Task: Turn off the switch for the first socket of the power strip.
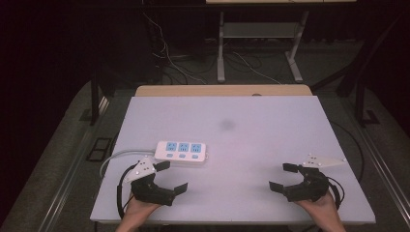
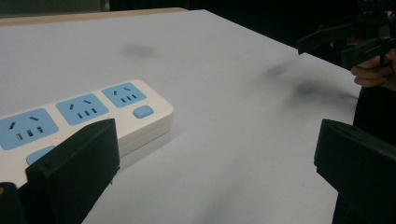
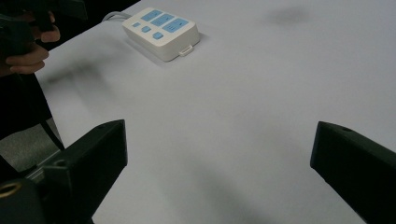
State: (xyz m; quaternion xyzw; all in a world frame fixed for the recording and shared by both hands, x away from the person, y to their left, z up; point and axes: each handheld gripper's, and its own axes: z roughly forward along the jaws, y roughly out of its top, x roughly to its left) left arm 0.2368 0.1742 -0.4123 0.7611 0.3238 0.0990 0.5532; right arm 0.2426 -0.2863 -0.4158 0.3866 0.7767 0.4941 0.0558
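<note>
Near the table's (image 1: 251,111) front edge, both hand-held grippers gape beside the power strip (image 1: 181,152).

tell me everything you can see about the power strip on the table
The power strip is a white, plastic-looking block with rounded corners, lying flat on the white table, left of centre. Its top carries three light-blue socket panels in a row, each with a small blue button beside it. A pale cable leaves its left end and curves off the table's left edge. Nothing is plugged in. The left gripper hovers close by, jaws open, not touching it.
</note>
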